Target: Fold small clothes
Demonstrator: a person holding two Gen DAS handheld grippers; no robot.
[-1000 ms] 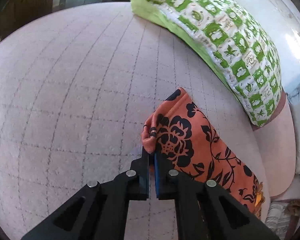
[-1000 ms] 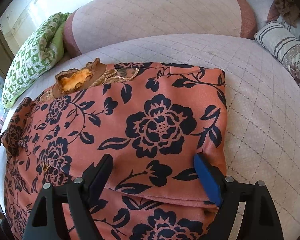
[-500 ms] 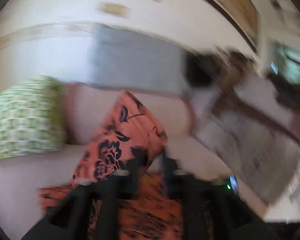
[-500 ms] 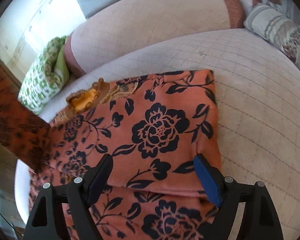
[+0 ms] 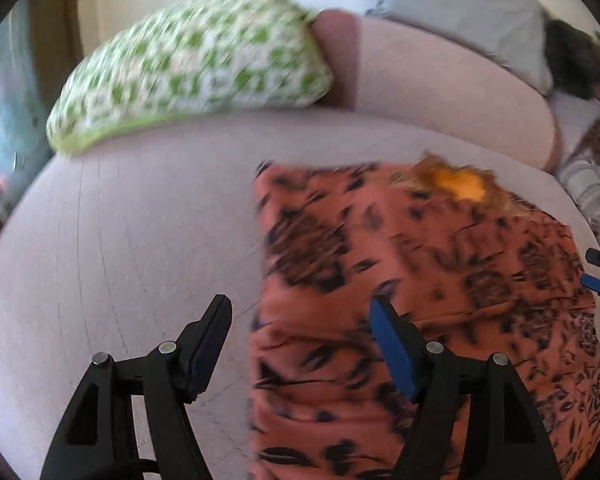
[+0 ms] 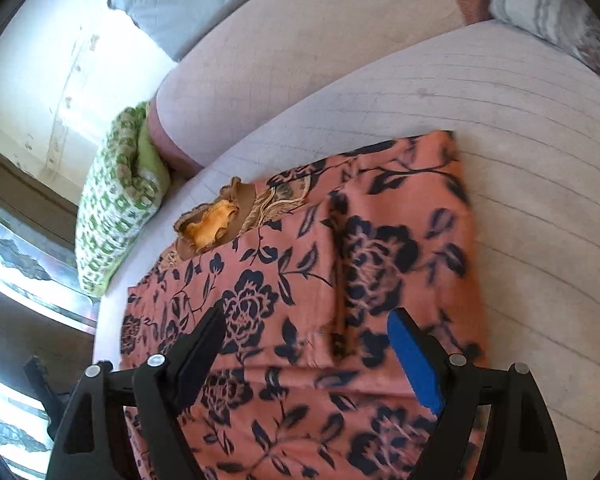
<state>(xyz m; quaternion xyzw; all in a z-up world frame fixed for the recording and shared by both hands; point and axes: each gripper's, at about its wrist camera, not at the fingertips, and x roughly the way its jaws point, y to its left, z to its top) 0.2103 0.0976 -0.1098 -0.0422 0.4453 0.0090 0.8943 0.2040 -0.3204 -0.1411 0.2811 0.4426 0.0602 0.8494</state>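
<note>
Toward the left edge of the cushion [image 5: 120,240], beside the pillow [image 5: 188,68], my left gripper [image 5: 300,316] hangs wide over the garment's [image 5: 420,280] left fold, holding nothing. I judge the side panels lie turned inward to narrow it. My right gripper [image 6: 304,332], equally wide, hovers over its near half. Blur smears the left view; the garment's near hem is cut off below both sets of fingers.

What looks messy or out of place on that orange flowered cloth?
The garment lies fairly flat on the cushion, both sides folded in. Only the collar looks odd: it is rumpled, with yellow lining sticking out at the top edge.
</note>
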